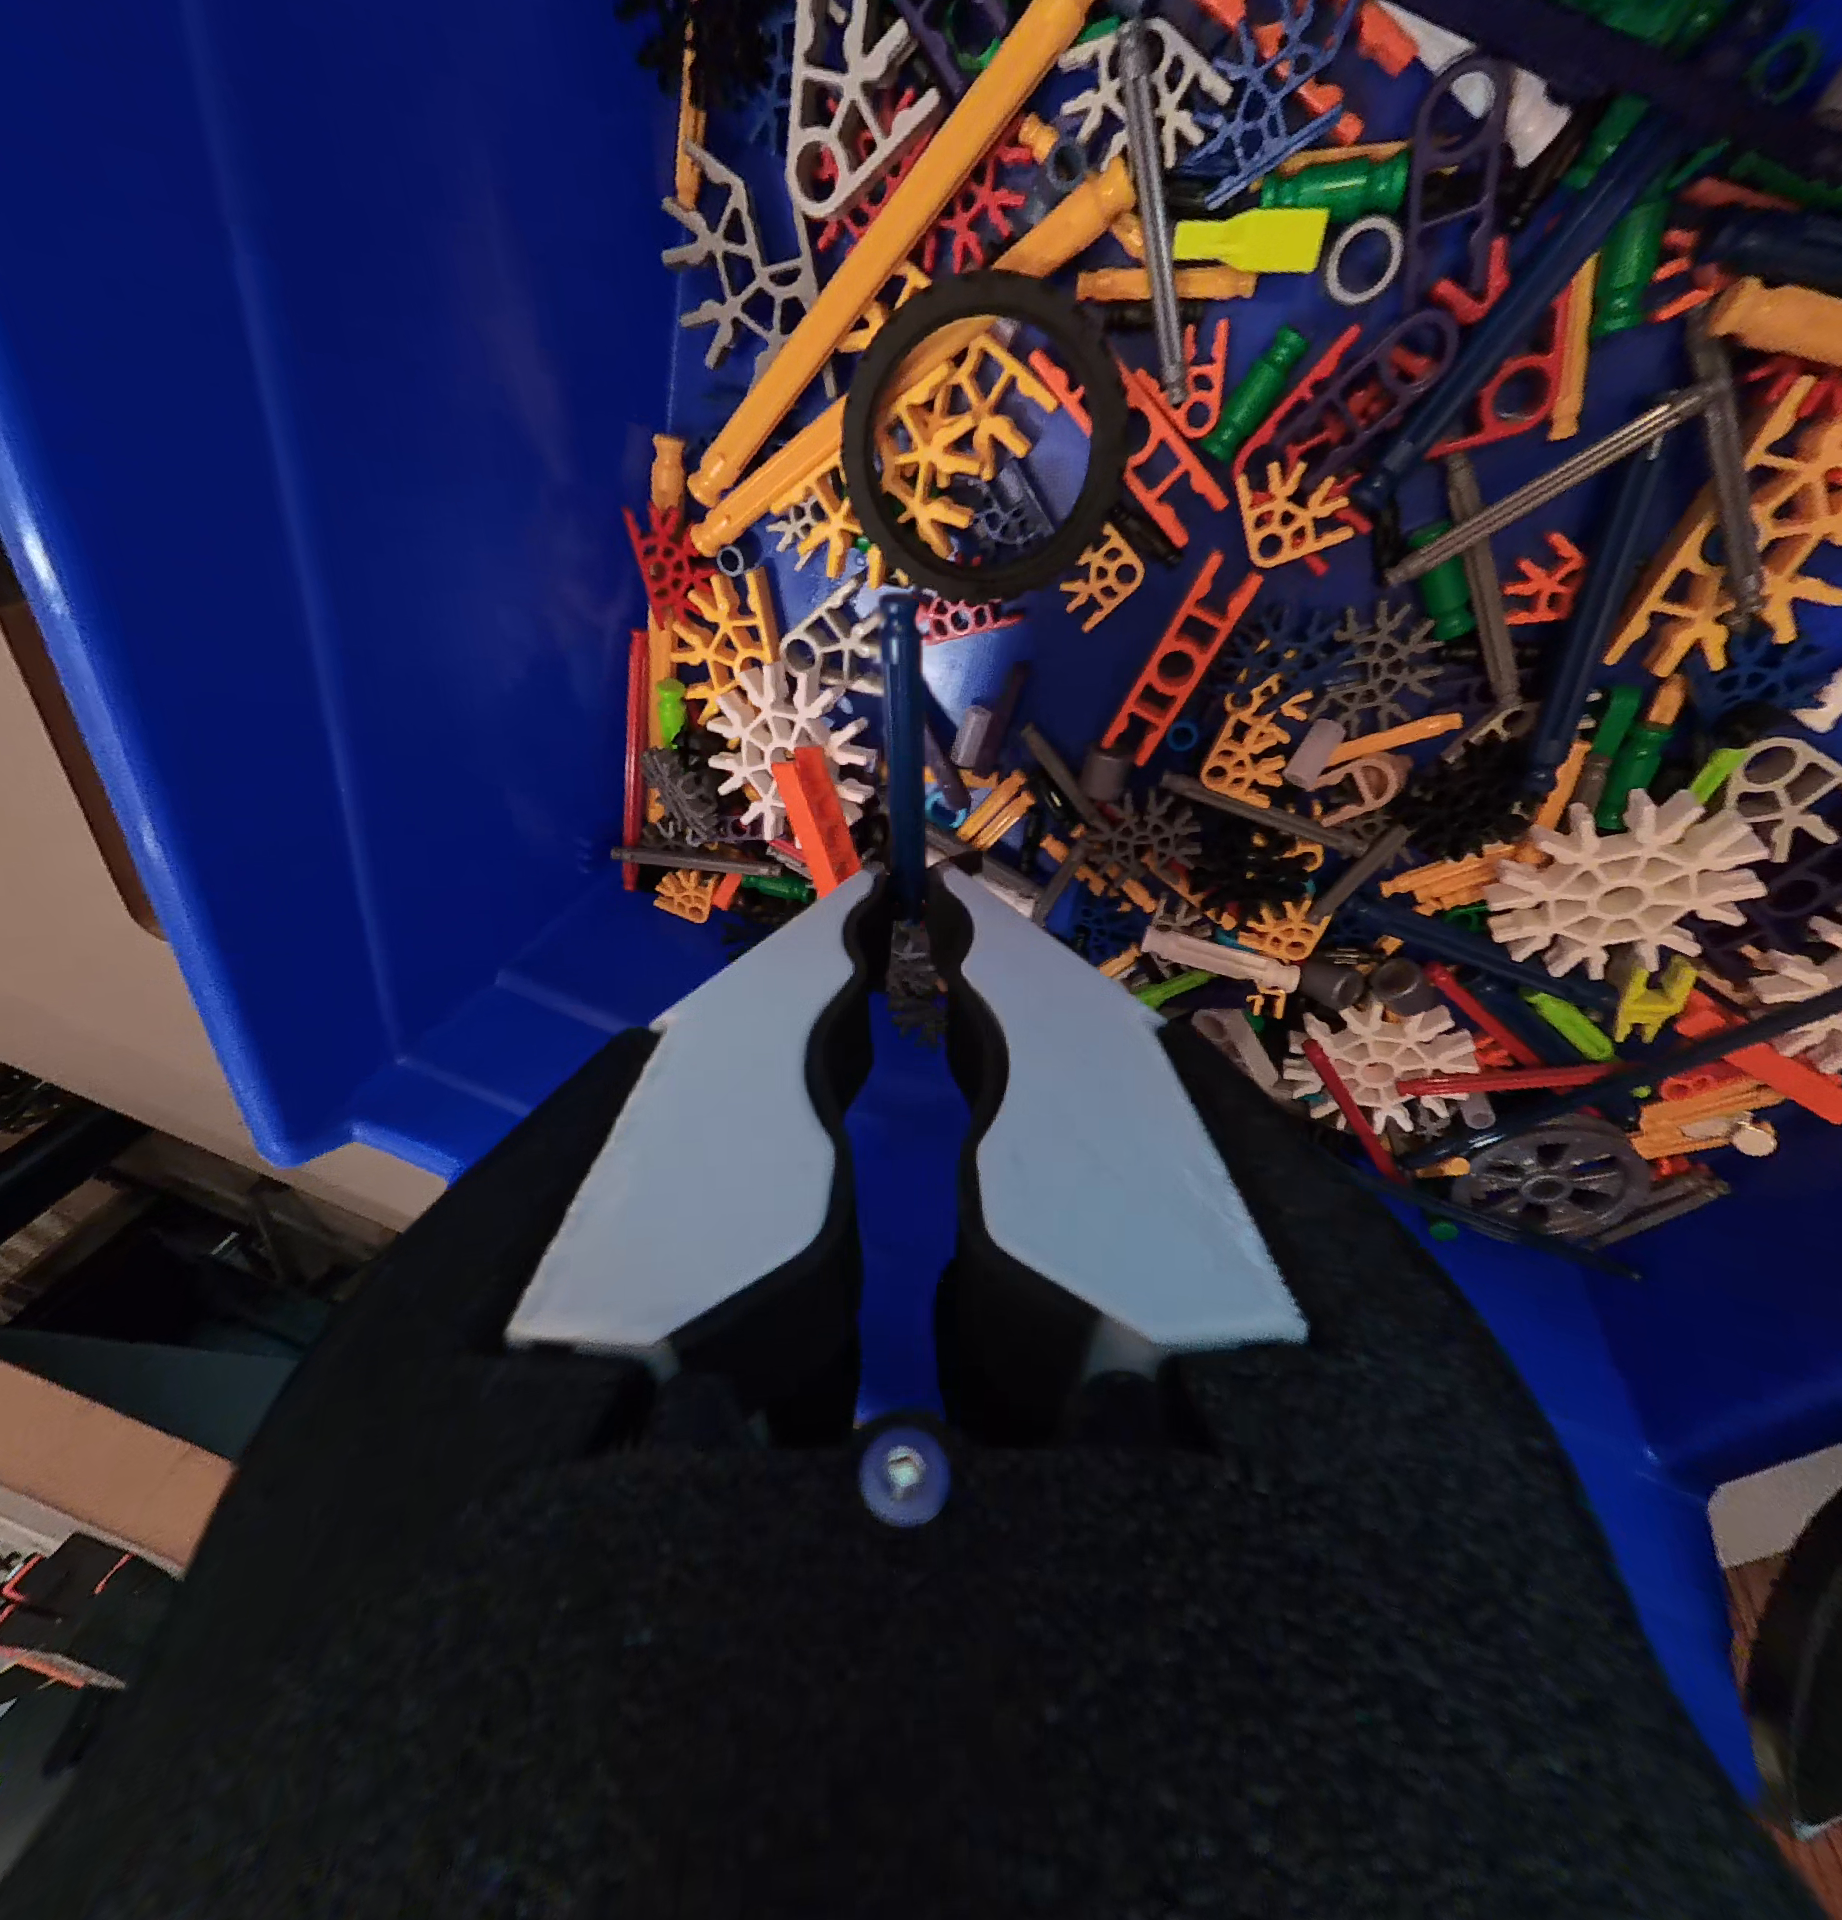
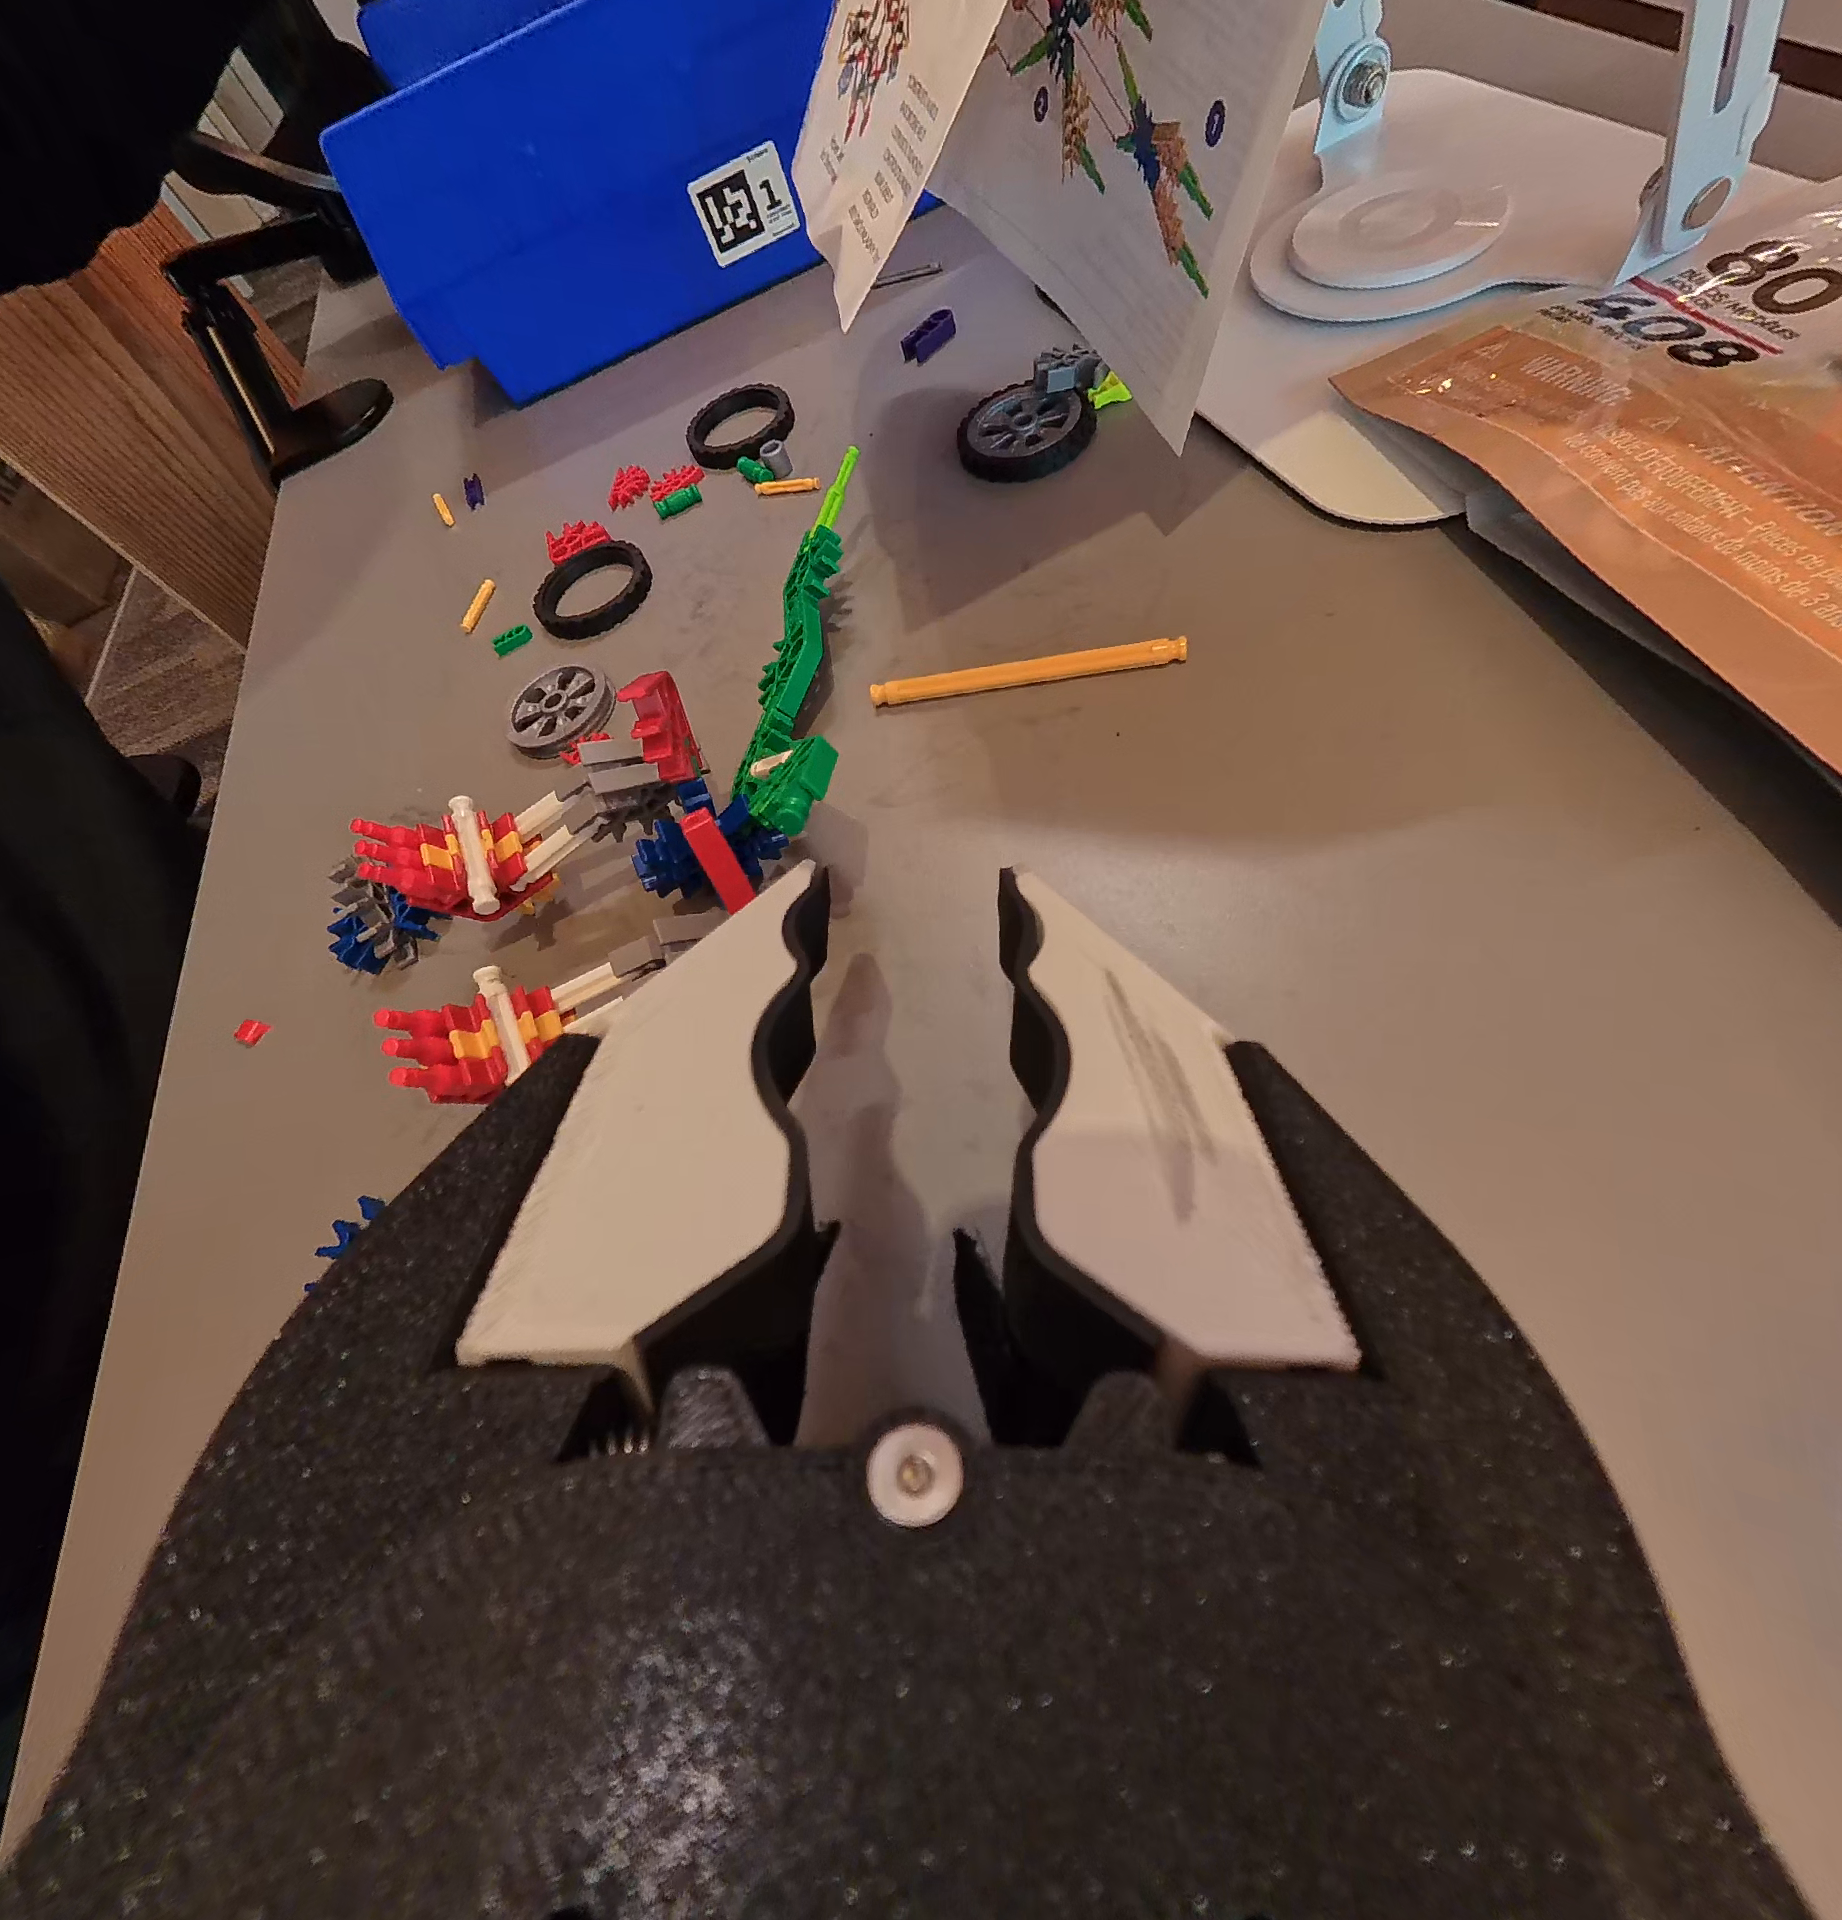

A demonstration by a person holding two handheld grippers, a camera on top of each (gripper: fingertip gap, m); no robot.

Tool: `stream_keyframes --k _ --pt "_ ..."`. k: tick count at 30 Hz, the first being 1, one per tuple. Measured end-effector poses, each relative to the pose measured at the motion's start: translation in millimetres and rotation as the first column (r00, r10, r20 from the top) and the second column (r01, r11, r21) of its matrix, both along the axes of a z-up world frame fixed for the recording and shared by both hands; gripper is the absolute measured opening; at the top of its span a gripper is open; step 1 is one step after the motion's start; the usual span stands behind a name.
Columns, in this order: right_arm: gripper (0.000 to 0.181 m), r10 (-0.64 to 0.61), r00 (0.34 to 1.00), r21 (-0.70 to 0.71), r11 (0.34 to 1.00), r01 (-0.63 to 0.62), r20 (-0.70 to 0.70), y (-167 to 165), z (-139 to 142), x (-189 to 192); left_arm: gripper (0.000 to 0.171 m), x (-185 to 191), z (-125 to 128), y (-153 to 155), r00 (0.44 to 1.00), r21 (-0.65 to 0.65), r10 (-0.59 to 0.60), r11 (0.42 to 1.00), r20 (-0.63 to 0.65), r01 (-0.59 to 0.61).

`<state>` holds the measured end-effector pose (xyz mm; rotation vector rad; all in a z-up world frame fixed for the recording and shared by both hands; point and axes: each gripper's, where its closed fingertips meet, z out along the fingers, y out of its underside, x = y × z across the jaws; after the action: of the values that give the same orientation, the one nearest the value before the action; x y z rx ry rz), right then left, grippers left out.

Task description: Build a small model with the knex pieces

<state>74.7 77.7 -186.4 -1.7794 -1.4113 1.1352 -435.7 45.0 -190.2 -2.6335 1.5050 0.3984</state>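
Bare grey tabletop (image 2: 1312, 935) lies open from twelve to three o'clock; the red-and-white plastic rod assemblies (image 2: 460, 862) crowd ten o'clock.

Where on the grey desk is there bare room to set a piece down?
Bare: the grey desk ahead and right of the open right hand-held gripper, between the yellow rod and the orange bag. Crowded: left, around the red-and-blue assemblies and black tyres.
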Motion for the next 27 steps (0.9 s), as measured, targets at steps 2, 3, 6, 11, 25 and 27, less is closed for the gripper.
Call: stream_keyframes --k 2,3,6,11,25,27 --pt "0.032 0.000 1.000 0.003 1.000 0.000 0.002 -0.2 -0.1 0.0 0.006 1.7 -1.3 -3.1 1.000 -0.015 -0.002 1.000 0.008 0.003" --pt "0.032 0.000 1.000 0.003 1.000 0.000 0.002 -0.2 -0.3 0.0 0.006 3.4 -2.1 -4.8 1.000 -0.023 -0.004 1.000 0.016 0.004" --pt "0.032 0.000 1.000 0.001 1.000 0.000 0.002 -0.1 -0.2 0.2 0.013 8.3 -4.1 -8.7 0.999 -0.033 -0.012 0.999 0.033 0.013" --pt "0.032 0.000 1.000 -0.001 1.000 0.000 0.004 0.0 -0.5 0.3 0.020 20.5 -5.2 -19.2 0.996 -0.055 -0.035 0.998 0.077 0.040" --pt "0.032 -0.018 1.000 -0.016 1.000 0.018 -0.014 2.9 2.2 1.5 0.043 117.5 -17.5 -105.0 0.908 -0.260 -0.200 0.916 0.368 0.307" --pt "0.032 -0.021 1.000 -0.020 1.000 0.021 -0.015 3.5 2.2 1.6 0.047 117.9 -24.7 -107.0 0.915 -0.256 -0.212 0.916 0.343 0.308"
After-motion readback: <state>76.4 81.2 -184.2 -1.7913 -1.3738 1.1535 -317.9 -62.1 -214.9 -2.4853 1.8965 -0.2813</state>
